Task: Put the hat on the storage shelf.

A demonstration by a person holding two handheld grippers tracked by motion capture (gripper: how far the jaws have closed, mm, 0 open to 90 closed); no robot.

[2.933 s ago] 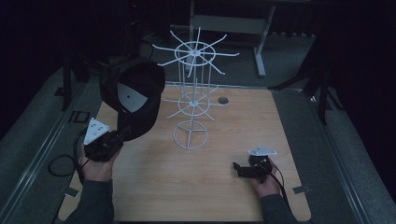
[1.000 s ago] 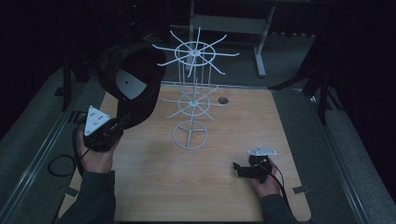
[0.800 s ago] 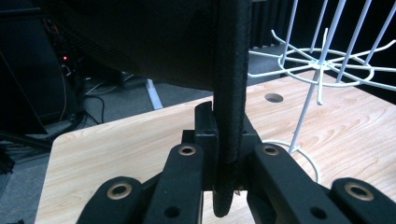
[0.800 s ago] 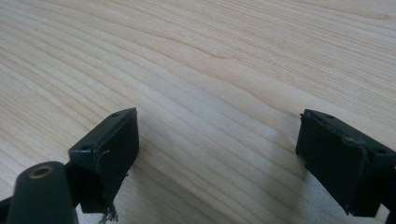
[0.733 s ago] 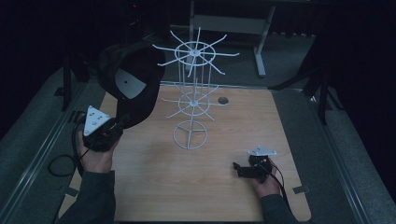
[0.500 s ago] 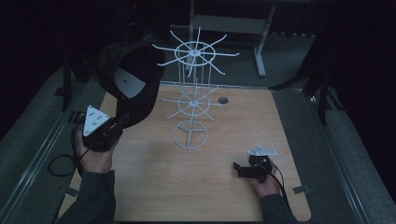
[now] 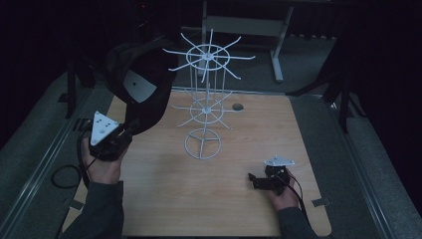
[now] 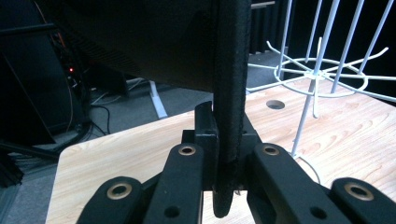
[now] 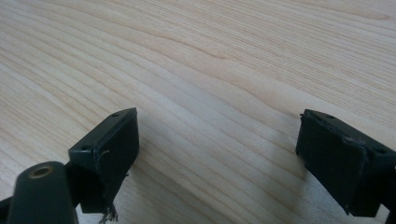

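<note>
A black cap (image 7: 149, 107) with a white patch (image 7: 139, 85) hangs in the air at the left, beside the upper ring of a white wire rack (image 7: 206, 52) that stands mid-table. My left gripper (image 7: 130, 128) is shut on the cap's brim. In the left gripper view the brim (image 8: 229, 84) stands upright, pinched between the jaws of the left gripper (image 8: 227, 135), with the rack (image 8: 317, 74) to the right. My right gripper (image 7: 254, 180) rests low on the wooden table (image 7: 249, 129) at the front right. In the right gripper view it (image 9: 217, 154) is open, with bare wood between the jaws.
A small round hole (image 7: 238, 106) lies in the table behind the rack's base ring (image 7: 203, 143). Rack prongs stick out on all sides at two levels. Dark floor, a cable (image 7: 62, 174) and desk legs surround the table.
Since the earliest frame my left gripper has lifted the cap a little higher, toward the rack's top ring. Over the last second nothing has moved. The right gripper stays put.
</note>
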